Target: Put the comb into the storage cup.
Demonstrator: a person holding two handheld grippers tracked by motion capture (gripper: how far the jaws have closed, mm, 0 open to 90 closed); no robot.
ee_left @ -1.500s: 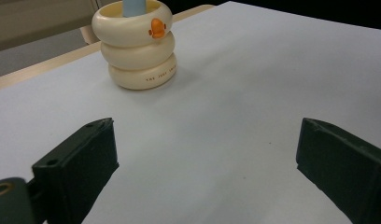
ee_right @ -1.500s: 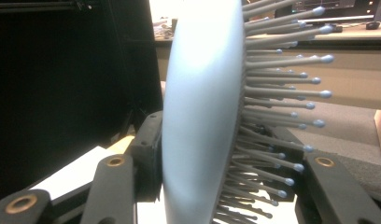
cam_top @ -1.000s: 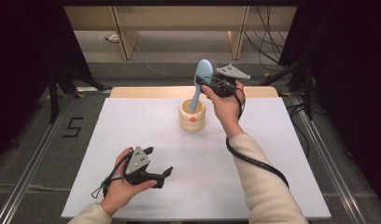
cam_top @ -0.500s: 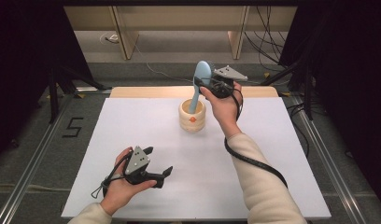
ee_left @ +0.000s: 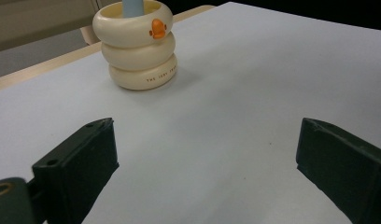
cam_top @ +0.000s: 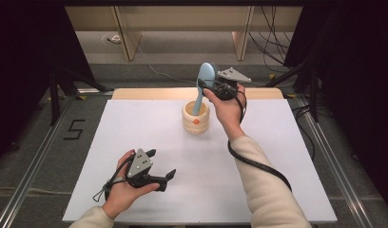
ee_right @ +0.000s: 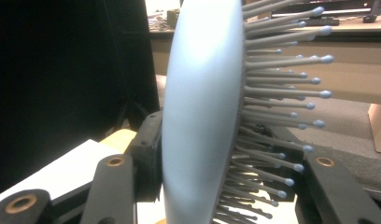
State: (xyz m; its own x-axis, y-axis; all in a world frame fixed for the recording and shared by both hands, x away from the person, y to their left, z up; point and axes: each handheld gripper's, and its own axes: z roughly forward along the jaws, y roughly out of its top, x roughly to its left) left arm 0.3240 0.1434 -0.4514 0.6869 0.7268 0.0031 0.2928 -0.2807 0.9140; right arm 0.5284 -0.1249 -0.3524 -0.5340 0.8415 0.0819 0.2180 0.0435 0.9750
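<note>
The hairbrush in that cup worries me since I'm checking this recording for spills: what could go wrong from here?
The right tongs grip the hairbrush by its bristled head, so it may twist or slip. Its handle stands inside the cream cup, which nothing steadies; a sideways pull could tip it. The left tongs stand open, far off near the table's front edge, too far to catch it.

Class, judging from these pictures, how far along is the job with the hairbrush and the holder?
Done: the blue hairbrush stands handle-down in the cream ring-shaped holder. In hand: the right gripper clamps its head. Left: letting go. The left gripper rests open on the white table.
</note>
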